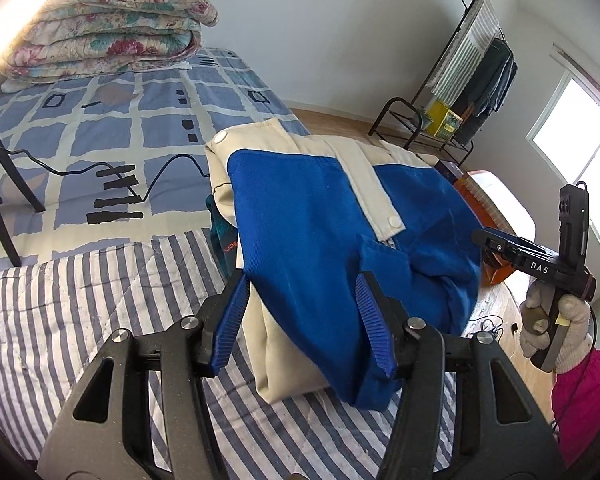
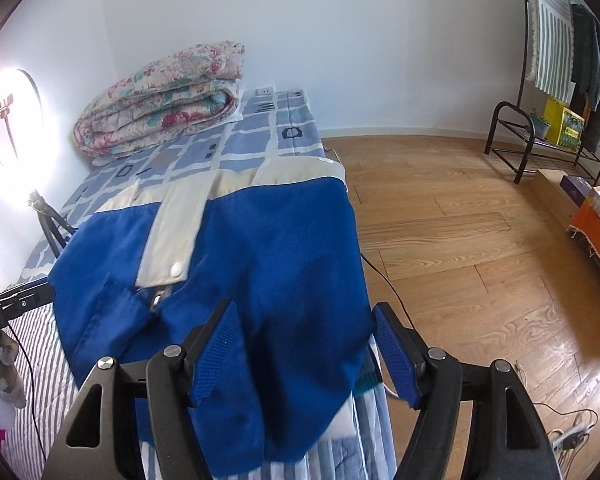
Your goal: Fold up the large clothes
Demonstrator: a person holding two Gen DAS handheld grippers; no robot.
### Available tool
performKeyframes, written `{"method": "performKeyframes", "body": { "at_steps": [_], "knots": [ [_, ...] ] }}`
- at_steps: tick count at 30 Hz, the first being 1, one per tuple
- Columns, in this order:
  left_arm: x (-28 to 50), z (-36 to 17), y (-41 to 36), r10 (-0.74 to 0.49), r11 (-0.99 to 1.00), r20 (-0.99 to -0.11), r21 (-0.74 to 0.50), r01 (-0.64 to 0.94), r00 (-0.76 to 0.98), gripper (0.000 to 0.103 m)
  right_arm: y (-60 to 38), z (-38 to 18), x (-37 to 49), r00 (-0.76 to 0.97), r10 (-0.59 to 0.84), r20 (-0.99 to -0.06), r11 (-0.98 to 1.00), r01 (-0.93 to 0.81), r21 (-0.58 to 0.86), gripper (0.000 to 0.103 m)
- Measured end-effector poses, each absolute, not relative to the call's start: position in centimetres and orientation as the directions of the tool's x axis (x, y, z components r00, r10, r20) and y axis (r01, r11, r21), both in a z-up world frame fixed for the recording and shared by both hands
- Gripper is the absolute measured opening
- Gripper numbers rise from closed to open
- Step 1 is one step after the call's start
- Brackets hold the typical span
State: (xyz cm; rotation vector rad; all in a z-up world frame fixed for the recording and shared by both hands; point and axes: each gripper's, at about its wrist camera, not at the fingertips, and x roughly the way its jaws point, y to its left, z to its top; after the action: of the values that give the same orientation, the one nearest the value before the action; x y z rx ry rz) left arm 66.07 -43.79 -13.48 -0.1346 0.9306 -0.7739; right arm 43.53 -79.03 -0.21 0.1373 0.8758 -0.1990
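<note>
Both tongs spread, empty: left tongs, right tongs over folded jacket. Overhanging bed edge at frame centre, could slide floorward if nudged.

Your bed wears blue-and-white checked sheet. Striped quilt covers near end. Folded blue-and-cream jacket lies partly on quilt, atop teal garment. Folded floral quilt sits at far end by wall. Black cable snakes across sheet; black stand legs rest on left side.
</note>
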Motion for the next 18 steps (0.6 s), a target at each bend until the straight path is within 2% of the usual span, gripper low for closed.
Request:
{"method": "performKeyframes", "body": {
  "at_steps": [18],
  "knots": [
    [54.3, -3.5, -36.9, -0.66, 0.73, -0.609, -0.382, 0.567, 0.44, 0.057, -71.7, 8.6, 34.0, 0.716, -0.069, -0.694, 0.984, 0.164, 0.071, 0.072]
  ]
}}
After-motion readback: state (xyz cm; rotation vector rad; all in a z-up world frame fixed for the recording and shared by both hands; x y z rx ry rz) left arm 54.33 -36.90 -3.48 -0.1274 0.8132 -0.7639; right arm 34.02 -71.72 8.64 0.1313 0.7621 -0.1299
